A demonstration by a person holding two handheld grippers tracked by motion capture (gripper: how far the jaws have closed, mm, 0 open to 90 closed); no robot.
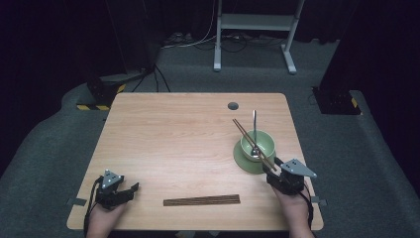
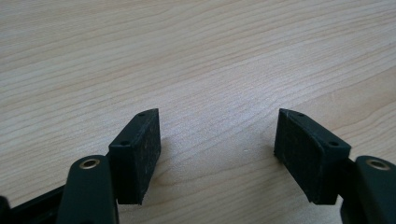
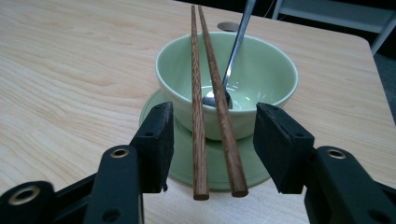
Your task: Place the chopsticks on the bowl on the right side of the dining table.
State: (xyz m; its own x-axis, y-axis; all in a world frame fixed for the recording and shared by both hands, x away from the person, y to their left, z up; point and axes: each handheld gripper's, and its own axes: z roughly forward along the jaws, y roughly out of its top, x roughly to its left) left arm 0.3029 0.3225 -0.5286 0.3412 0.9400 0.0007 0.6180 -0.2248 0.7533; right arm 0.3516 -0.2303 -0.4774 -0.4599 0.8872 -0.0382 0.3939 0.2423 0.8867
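We see chopsticks [image 1: 254,144] across our green bowl [image 1: 257,144], spoon [image 1: 254,130] inside, saucer [image 1: 247,162] beneath, right gripper [image 1: 275,165] at their near ends, left gripper [image 1: 132,190] apart on the table [image 1: 173,139].

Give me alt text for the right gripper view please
Two wooden chopsticks lie across the rim of a pale green bowl, their near ends between the open right gripper. A metal spoon leans inside the bowl, which sits on a green saucer.

Black claws [image 1: 124,191], grey triangular plates [image 1: 297,167]
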